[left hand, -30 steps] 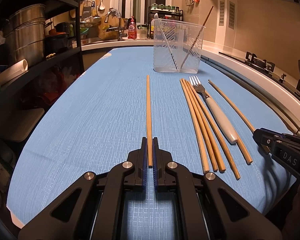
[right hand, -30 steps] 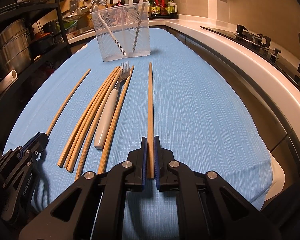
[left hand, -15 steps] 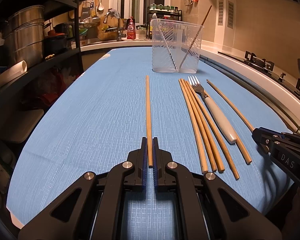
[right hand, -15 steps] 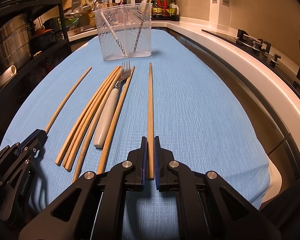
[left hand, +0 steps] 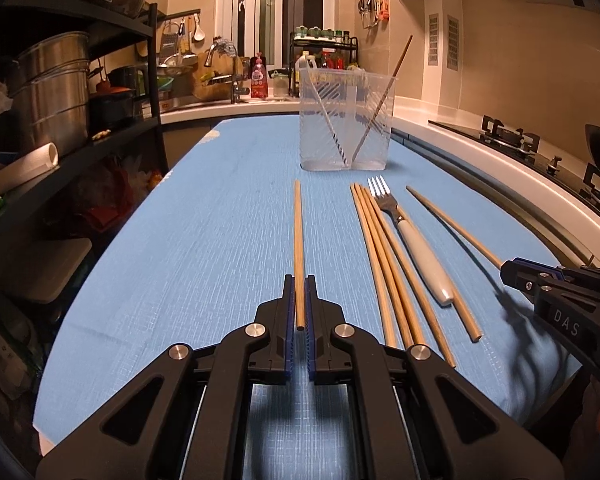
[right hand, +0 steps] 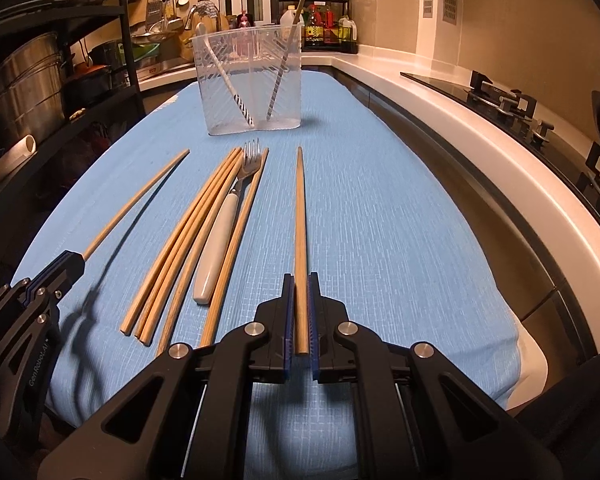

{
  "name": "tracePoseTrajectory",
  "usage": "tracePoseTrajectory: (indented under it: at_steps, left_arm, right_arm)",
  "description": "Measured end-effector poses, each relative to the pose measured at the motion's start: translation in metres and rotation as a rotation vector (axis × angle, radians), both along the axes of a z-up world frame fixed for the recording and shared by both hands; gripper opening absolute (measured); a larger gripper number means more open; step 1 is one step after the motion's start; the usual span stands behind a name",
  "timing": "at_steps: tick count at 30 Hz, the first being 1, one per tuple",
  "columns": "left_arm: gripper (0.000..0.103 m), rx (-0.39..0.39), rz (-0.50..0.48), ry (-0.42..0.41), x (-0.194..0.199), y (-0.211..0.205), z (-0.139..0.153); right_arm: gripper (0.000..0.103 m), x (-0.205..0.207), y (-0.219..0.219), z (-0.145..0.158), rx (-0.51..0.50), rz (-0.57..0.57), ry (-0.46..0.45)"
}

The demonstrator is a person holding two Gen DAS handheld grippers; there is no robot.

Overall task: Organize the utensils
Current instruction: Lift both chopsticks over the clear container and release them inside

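My left gripper (left hand: pixel 299 282) is shut on a wooden chopstick (left hand: pixel 298 236) that points ahead, lifted above the blue cloth (left hand: pixel 204 248). My right gripper (right hand: pixel 300 280) is shut on another wooden chopstick (right hand: pixel 300 216), also raised. Between them on the cloth lie several loose chopsticks (left hand: pixel 380 256) (right hand: pixel 188 240) and a white-handled fork (left hand: pixel 416 248) (right hand: pixel 220 236). A clear plastic utensil holder (left hand: pixel 346 120) (right hand: pixel 248 80) stands at the far end, with a striped utensil and a chopstick leaning inside. Each gripper shows at the edge of the other's view (left hand: pixel 512 272) (right hand: pixel 74 260).
A dark metal shelf with steel pots (left hand: pixel 52 92) stands along the left edge of the table. A white counter with a gas hob (right hand: pixel 500 96) runs along the right. A sink and bottles (left hand: pixel 256 80) are behind the holder.
Both grippers have lifted slightly with their chopsticks still clamped; shadows under them have grown. The utensils on the cloth have not moved.
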State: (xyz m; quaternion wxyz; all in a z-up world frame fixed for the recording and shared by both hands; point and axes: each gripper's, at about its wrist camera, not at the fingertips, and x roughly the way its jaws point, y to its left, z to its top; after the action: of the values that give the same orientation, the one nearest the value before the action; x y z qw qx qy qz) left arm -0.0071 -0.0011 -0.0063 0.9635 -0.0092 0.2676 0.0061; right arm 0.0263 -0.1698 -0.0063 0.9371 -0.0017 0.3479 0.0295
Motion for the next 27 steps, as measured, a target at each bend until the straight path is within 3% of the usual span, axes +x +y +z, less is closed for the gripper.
tracePoseTrajectory:
  at_steps: [12,27]
  left_arm:
    - [0.005,0.000,-0.027,-0.097,-0.021,-0.004,0.036]
    - [0.005,-0.050,-0.048,-0.229,-0.024,0.008,0.103]
  right_arm:
    - [0.007,-0.017,-0.002,0.030,-0.019,0.016,-0.086]
    - [0.007,-0.033,-0.017,0.095,-0.010,0.026,-0.231]
